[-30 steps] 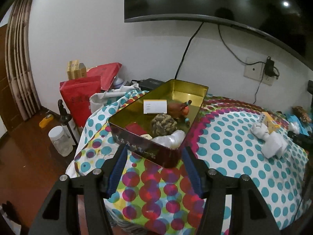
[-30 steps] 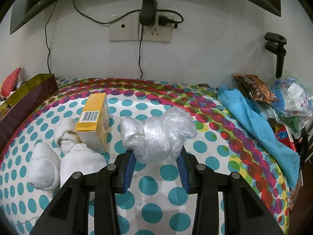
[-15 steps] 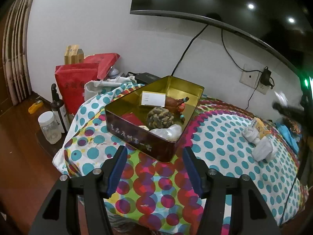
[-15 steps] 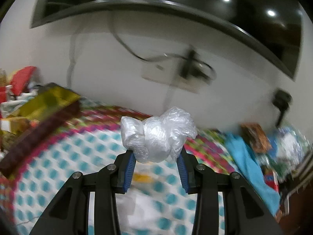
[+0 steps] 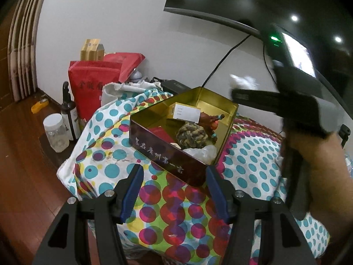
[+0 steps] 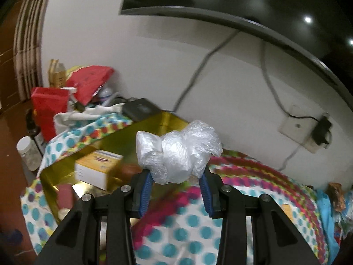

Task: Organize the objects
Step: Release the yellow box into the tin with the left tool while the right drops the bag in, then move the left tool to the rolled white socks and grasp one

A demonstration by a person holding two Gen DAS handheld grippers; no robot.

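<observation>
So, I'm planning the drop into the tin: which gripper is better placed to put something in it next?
Right. The right gripper already clamps the plastic bag bundle above the gold tin; the left gripper is open and holds nothing.

The right gripper (image 6: 175,193) has carried the crumpled plastic bag (image 6: 177,152) up off the polka-dot bedspread (image 6: 189,225) and across to the gold tin (image 6: 106,141). Its hand (image 5: 317,161) now looms beside the tin in the left view.
</observation>
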